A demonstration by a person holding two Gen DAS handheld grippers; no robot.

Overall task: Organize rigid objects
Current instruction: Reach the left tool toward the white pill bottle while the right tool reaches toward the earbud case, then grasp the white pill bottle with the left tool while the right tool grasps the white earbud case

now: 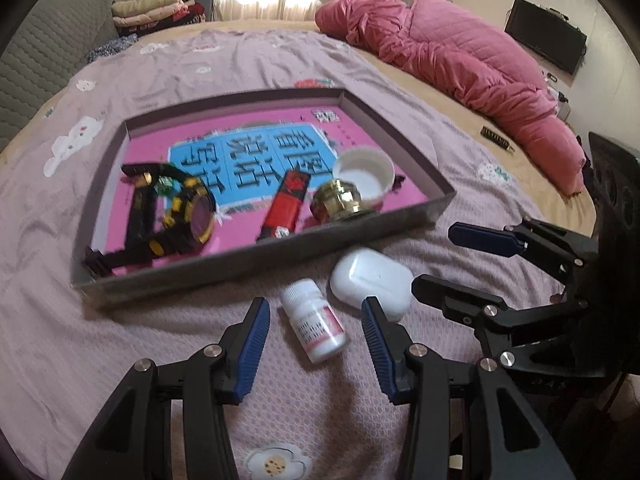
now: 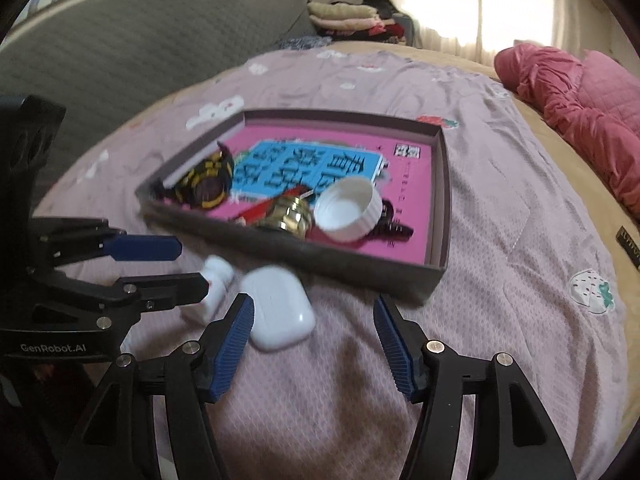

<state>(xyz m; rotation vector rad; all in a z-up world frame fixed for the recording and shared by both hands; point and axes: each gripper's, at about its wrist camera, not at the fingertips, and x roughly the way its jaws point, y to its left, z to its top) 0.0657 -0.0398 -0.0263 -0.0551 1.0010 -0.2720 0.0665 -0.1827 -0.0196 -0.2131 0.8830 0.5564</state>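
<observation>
Your left gripper (image 1: pixel 314 332) tilts down toward the bed (image 1: pixel 120 340), its jaws partly apart and gripping nothing. Your right gripper (image 2: pixel 314 336) tilts down the same way beside it; its jaws stand wide and are opening, and they too grip nothing. In the left wrist view the right gripper shows at 3 o'clock; in the right wrist view the left one shows at 9 o'clock.

The bed wears a mauve quilted cover with small cloud and flower prints. A pink duvet (image 1: pixel 460 52) lies bunched along the far side, folded clothes (image 1: pixel 156 10) are stacked by a bright window, and a dark screen (image 1: pixel 546 34) hangs on the wall.

The pill bottle (image 1: pixel 314 322) lies on its side on the cover, between the left gripper's pads, touching neither as far as you can see. The white case (image 2: pixel 278 308) lies just at 1 o'clock of the bottle, close by the right gripper's left pad; whether it touches is unclear.

The tray (image 1: pixel 260 264) sits just past both at 12 o'clock. Inside it lie a watch (image 1: pixel 180 212), a red stick (image 1: pixel 284 206), a brass fitting (image 1: pixel 338 200) and a white cap (image 1: pixel 366 174).
</observation>
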